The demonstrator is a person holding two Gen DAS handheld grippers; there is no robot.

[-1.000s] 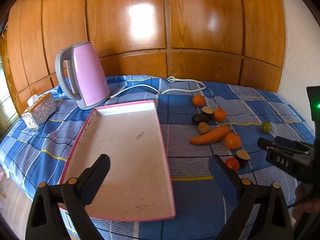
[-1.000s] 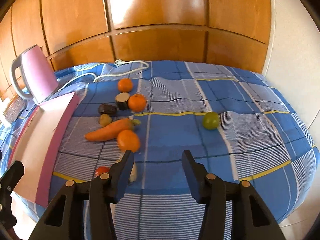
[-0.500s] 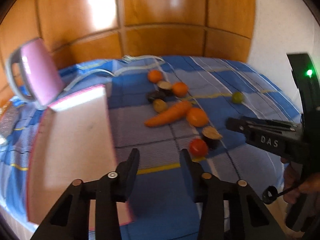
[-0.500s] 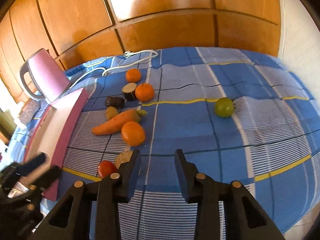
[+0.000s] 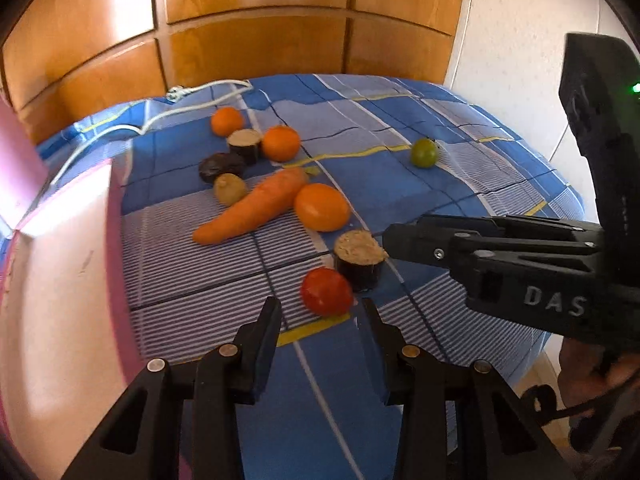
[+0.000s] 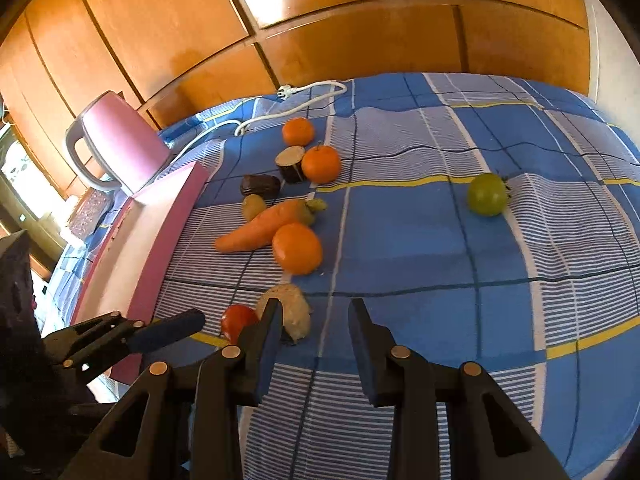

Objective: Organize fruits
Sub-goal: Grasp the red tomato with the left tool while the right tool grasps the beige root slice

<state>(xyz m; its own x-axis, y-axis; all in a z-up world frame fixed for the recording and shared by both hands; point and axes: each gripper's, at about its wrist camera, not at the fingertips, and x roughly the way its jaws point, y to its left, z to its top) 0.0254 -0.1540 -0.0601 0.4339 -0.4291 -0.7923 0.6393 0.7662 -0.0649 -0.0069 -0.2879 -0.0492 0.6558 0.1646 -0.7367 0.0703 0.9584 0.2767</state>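
Fruits lie scattered on the blue checked cloth point(image 5: 460, 184), none yet in the pink tray point(image 5: 60, 300) at its left edge. Nearest the left gripper point(image 5: 320, 316) sits a red tomato point(image 5: 326, 291), touching a cut dark-skinned piece point(image 5: 360, 258); beyond them a large orange point(image 5: 322, 207) rests against a carrot point(image 5: 252, 208), with two smaller oranges, a dark fruit and a yellowish one further back, and a green tomato point(image 5: 425, 153) well apart to the right.

Both pairs of tongs are narrowed but grasp nothing: the left gripper's jaws have just been closing and stand empty short of the tomato, and the right gripper point(image 6: 314, 320) is likewise drawn in with only cloth between its fingers.

The tomato probably bruises easily and is smooth (a gentle pinch across its widest part looks safest). The oranges seem firmer and may roll.

The tray's far end and the pink kettle point(image 6: 120, 148) are cut off in the left view. What the cut piece is I cannot tell.
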